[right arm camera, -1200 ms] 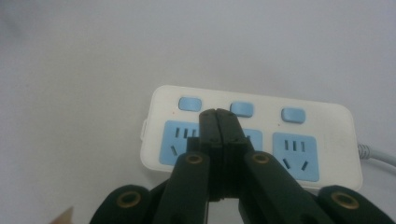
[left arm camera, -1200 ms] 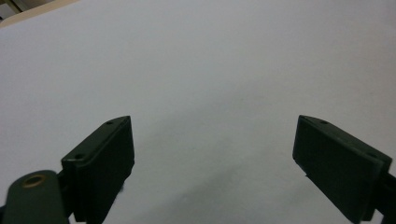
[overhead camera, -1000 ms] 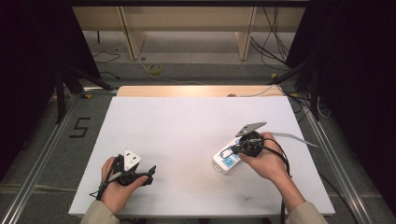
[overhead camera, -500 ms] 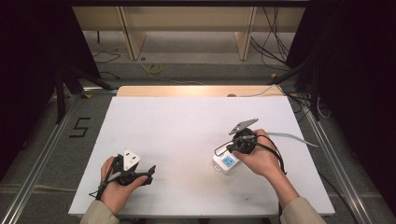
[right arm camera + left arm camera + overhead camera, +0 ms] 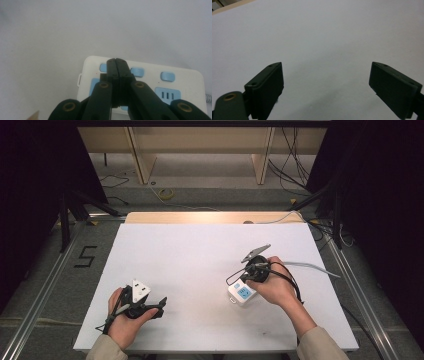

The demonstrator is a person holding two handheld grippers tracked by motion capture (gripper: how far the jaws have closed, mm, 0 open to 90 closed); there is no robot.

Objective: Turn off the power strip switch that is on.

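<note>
High view: white table. The power strip, white with blue sockets, lies at about 4 o'clock from the table's middle, directly under the right gripper. The left gripper rests at 7 o'clock, well apart from the strip.

Left gripper view: left gripper, jaws wide apart, nothing between them, bare table beyond.

Right gripper view: right gripper, jaws pressed together, gripping nothing; tips over the power strip's upper edge, blue buttons at 10 and 2 o'clock. Contact with the strip: cannot tell.
</note>
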